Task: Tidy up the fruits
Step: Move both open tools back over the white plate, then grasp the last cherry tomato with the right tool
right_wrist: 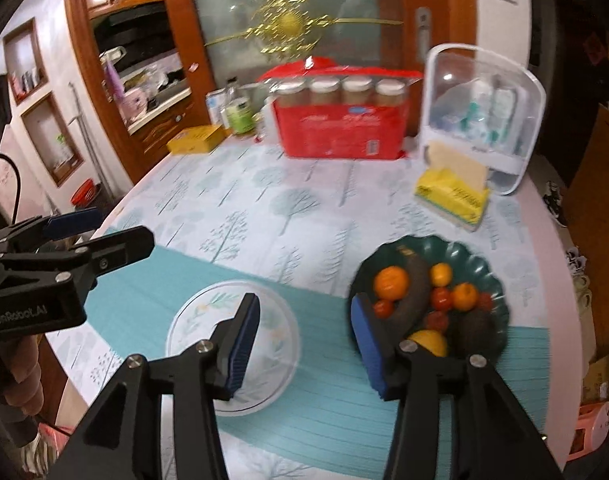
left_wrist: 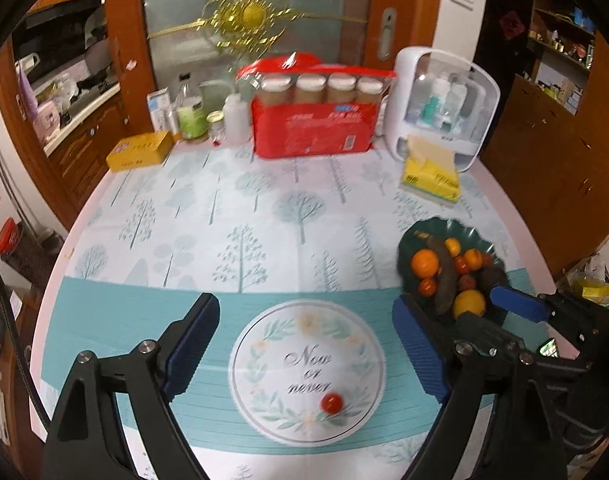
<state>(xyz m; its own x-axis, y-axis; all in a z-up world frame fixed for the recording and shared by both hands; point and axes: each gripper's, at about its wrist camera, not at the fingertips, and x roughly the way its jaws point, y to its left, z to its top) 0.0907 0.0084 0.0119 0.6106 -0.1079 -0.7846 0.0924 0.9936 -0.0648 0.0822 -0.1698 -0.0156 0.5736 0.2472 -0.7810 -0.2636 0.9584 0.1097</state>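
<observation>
A dark green scalloped bowl [left_wrist: 426,227] [right_wrist: 484,256] at the right holds oranges, a lemon, small red tomatoes, a dark banana and an avocado. One red cherry tomato [left_wrist: 332,403] lies alone on the round "Now or never" print [left_wrist: 264,340] of the tablecloth. My left gripper [left_wrist: 304,344] is open and empty, above the print with the tomato between its fingers, nearer me. My right gripper [right_wrist: 304,344] is open and empty, left of the bowl. It also shows in the left wrist view [left_wrist: 516,300]. The left gripper shows at the left of the right wrist view [right_wrist: 100,228].
A red package [left_wrist: 312,128] with jars, a white cosmetics organizer [left_wrist: 444,108], a yellow tissue pack [left_wrist: 430,178], a yellow box [left_wrist: 140,150] and bottles [left_wrist: 192,116] stand along the table's far edge. The table's left edge curves near wooden cabinets.
</observation>
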